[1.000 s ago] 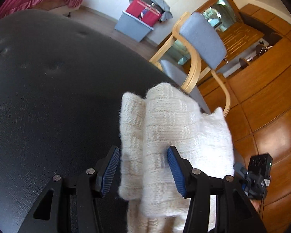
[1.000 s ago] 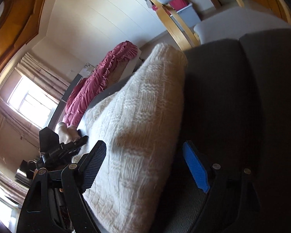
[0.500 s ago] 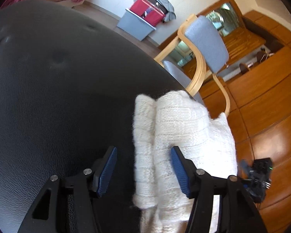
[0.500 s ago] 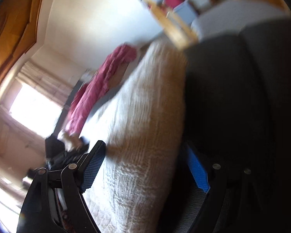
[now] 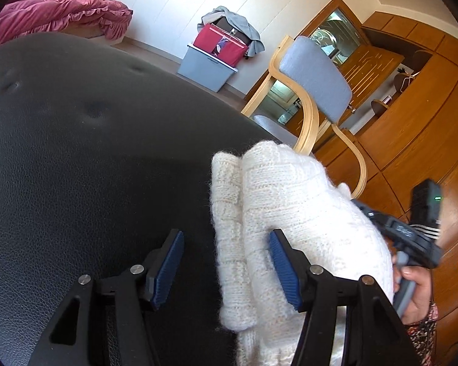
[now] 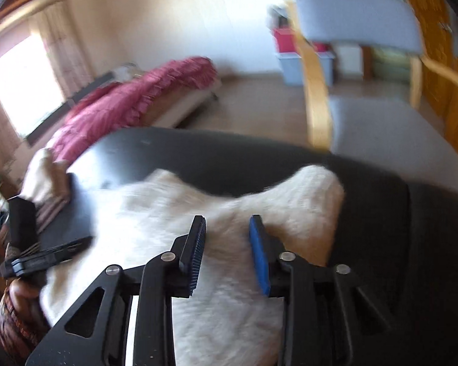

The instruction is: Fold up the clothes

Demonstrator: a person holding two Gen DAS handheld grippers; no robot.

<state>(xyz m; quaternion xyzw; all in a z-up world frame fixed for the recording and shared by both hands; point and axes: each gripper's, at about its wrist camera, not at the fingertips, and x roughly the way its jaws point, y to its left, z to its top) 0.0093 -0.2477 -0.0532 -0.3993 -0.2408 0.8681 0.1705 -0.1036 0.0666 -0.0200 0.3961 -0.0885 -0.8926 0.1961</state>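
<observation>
A cream knit sweater (image 5: pixel 290 207) lies folded on a black leather seat (image 5: pixel 76 167). My left gripper (image 5: pixel 226 235) is open wide at the sweater's left fold. The knit edge rests against the right pad and stays clear of the left one. In the blurred right wrist view the sweater (image 6: pixel 137 213) spreads under my right gripper (image 6: pixel 227 219). Its jaws are closing, with cream knit showing in the narrow gap between them. A hand (image 5: pixel 415 286) holds the right gripper's handle at the sweater's right side.
A grey chair with a bent-wood frame (image 5: pixel 314 79) stands just past the seat's far edge. Behind it are a grey bin with a red bag (image 5: pixel 210 67), a bed with a pink cover (image 5: pixel 55 12) and wooden cabinets (image 5: pixel 412 122). Blurred folded cloth (image 6: pixel 45 180) lies at the seat's left.
The right gripper rolled and swung over the sweater, and its jaws narrowed sharply. The left jaws spread slightly wider, and the sweater's fold now touches only the right pad.
</observation>
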